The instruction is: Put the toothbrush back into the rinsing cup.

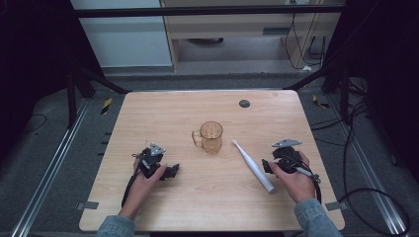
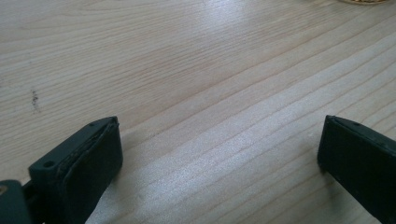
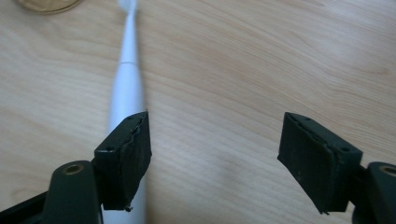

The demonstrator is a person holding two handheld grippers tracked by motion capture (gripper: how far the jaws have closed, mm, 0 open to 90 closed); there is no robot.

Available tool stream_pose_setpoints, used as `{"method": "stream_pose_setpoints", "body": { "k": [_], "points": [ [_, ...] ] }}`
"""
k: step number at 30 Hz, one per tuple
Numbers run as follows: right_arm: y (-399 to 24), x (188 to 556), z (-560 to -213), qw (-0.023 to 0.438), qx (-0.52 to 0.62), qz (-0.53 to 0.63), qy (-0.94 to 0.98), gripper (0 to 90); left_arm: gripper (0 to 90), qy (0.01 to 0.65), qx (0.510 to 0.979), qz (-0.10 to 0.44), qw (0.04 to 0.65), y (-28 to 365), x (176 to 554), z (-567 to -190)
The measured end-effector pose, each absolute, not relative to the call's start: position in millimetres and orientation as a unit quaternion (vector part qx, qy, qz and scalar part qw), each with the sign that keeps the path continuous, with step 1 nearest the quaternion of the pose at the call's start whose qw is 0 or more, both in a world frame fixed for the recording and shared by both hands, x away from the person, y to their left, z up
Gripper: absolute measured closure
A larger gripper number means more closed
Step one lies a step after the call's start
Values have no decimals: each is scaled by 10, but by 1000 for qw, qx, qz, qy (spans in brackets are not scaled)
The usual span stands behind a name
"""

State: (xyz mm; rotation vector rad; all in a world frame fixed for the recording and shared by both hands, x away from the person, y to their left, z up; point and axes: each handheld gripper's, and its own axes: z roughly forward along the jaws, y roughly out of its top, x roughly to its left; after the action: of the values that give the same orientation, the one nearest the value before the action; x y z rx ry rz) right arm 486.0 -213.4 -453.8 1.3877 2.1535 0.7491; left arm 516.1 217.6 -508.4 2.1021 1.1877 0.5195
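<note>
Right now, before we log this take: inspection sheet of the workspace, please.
Surface: light wooden table, bare around the items; dark round disc near the far edge.
Job's things: amber glass mug upright at centre; white electric toothbrush lying flat to its right.
Clutter: nothing seen.
Grippers: left gripper open, empty; right gripper open, empty, toothbrush beside one jaw, outside the gap.
Cables: black cables on the floor at right.
Surroundings: grey floor, dark frame, pale cabinet behind.

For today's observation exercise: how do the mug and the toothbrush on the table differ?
The mug is amber and see-through; the toothbrush is white and opaque. The mug stands upright; the toothbrush lies flat. The mug is squat and round; the toothbrush is long and thin. Both rest on the wooden table, held by neither gripper.
</note>
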Motion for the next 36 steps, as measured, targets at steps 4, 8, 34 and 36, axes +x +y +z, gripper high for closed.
{"method": "stream_pose_setpoints", "body": {
  "k": [4, 8, 34, 36],
  "points": [
    [-1982, 4828, -4455, 223, 491, 260, 801, 274, 0, 455, 803, 199, 329, 2176, 5159, -5083],
    [-1833, 4848, -4400, 219, 478, 243, 815, 280, 0, 453, 804, 198, 330, 2179, 5157, -5083],
    [-1421, 5194, -4235, 164, 453, 203, 853, 439, 0, 453, 805, 198, 330, 2181, 5160, -5083],
    [-1402, 5212, -4245, 158, 450, 202, 855, 436, 0, 452, 805, 198, 330, 2181, 5160, -5083]
  ]
}}
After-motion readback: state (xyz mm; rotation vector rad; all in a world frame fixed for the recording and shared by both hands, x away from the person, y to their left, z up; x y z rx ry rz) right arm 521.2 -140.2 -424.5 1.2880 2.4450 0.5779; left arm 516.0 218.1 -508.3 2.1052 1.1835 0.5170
